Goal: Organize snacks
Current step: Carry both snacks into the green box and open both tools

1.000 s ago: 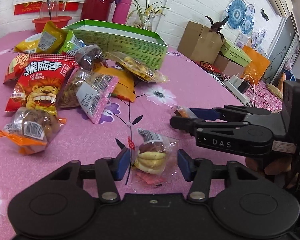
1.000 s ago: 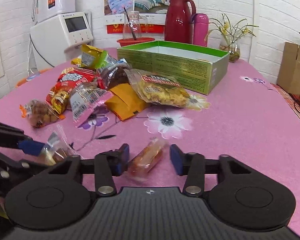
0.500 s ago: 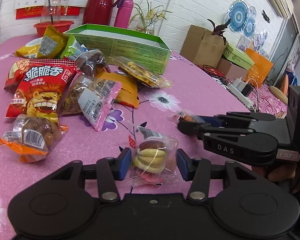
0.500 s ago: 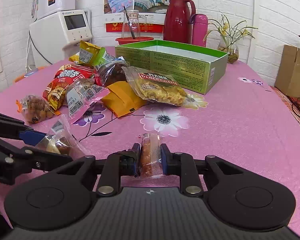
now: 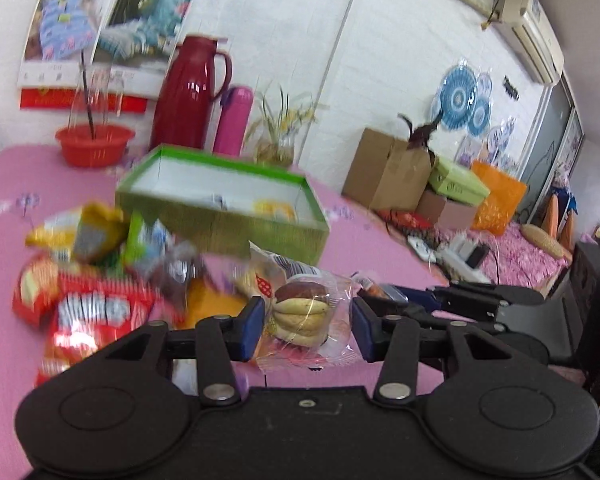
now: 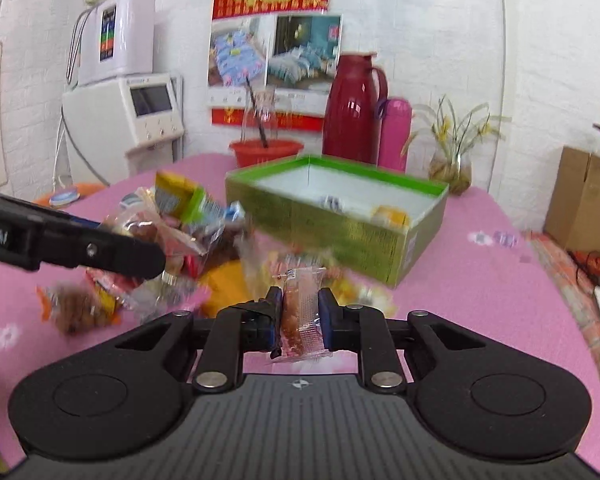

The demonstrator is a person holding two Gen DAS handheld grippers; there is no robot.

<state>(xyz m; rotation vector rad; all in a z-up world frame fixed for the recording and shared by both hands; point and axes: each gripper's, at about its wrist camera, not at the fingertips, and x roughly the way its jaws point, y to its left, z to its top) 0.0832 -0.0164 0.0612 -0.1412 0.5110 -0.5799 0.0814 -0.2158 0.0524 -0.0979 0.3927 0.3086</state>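
My left gripper (image 5: 307,322) is shut on a clear packet of stacked biscuits (image 5: 302,316) and holds it above the pink table. My right gripper (image 6: 299,312) is shut on a small clear packet with an orange-brown snack (image 6: 300,314), also lifted. The open green box (image 5: 220,196) stands ahead of both, with a couple of small packets inside; it also shows in the right wrist view (image 6: 340,208). A pile of snack bags (image 5: 92,280) lies left of the box. The left gripper's arm (image 6: 68,240) crosses the right wrist view at the left.
A red thermos (image 6: 354,108), a pink flask (image 6: 394,132), a red basin (image 6: 266,152) and a plant vase (image 6: 450,160) stand behind the box. Cardboard boxes (image 5: 388,172) and a power strip (image 5: 440,250) sit beyond the table's right edge.
Both grippers have risen from the table with their packets and now tilt toward the green box. The right gripper closed on its snack a second ago.
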